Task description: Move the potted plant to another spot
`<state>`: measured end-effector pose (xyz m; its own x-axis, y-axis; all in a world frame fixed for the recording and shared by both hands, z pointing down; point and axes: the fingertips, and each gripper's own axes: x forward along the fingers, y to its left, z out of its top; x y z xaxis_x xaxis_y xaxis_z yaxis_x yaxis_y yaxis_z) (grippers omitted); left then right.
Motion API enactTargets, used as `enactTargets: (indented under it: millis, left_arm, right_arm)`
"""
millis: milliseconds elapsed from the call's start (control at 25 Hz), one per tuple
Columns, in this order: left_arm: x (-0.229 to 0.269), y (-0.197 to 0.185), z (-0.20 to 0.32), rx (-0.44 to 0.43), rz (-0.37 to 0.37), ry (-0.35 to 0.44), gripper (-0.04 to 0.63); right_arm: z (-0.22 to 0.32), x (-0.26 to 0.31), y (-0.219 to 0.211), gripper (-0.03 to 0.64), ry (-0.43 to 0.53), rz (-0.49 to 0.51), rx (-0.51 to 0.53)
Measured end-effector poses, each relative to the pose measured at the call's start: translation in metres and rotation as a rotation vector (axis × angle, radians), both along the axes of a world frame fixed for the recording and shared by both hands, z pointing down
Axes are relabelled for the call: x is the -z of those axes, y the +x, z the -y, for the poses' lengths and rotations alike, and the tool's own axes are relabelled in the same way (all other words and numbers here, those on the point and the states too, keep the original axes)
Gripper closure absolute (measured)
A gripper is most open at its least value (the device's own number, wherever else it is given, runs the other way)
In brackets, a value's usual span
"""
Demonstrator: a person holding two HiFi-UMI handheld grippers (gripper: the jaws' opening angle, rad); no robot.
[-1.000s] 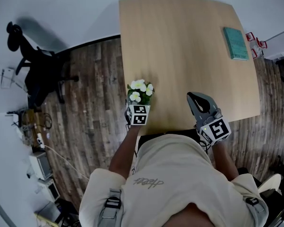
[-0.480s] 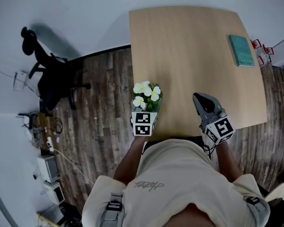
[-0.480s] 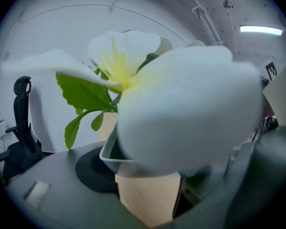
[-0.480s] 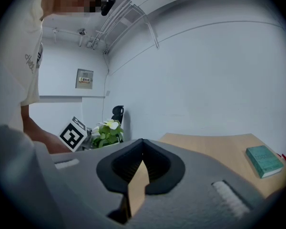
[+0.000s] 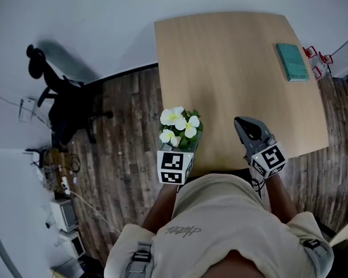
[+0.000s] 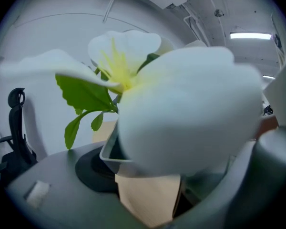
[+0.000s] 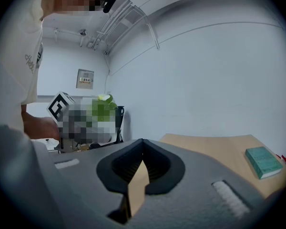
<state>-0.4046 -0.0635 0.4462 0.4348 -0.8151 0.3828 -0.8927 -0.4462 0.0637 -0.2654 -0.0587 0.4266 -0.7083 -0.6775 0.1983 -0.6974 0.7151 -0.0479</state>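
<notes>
The potted plant [image 5: 181, 126], with white flowers and green leaves in a small grey pot, hangs in the air over the near left corner of the wooden table [image 5: 232, 62]. My left gripper [image 5: 182, 142] is shut on the pot from the near side. In the left gripper view the blooms [image 6: 190, 113] fill the picture and the pot's rim [image 6: 112, 157] sits between the jaws. My right gripper [image 5: 244, 124] stays low over the table's front edge with its jaws shut and nothing in them; its tips [image 7: 142, 146] meet at a point.
A teal book [image 5: 292, 62] lies at the table's far right, also visible as a teal book [image 7: 263, 161] in the right gripper view. A black office chair [image 5: 64, 97] stands on the wood floor to the left, with boxes and cables [image 5: 58, 207] nearer.
My left gripper has risen with the potted plant, whose flowers now look larger and closer in the head view. The right gripper has stayed where it was.
</notes>
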Motion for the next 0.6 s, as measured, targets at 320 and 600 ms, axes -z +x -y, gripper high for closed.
enactTargets:
  millis: [320,600]
  left_arm:
    - [-0.007,0.014,0.010,0.007,-0.036,-0.015,0.237]
    - [-0.022,0.044,0.008,-0.059,-0.013,-0.025,0.237]
  right_arm:
    - [-0.009,-0.005,0.004,0.614,-0.015,-0.036,-0.013]
    - [-0.020,-0.010,0.032,0.614,0.000,-0.050,-0.076]
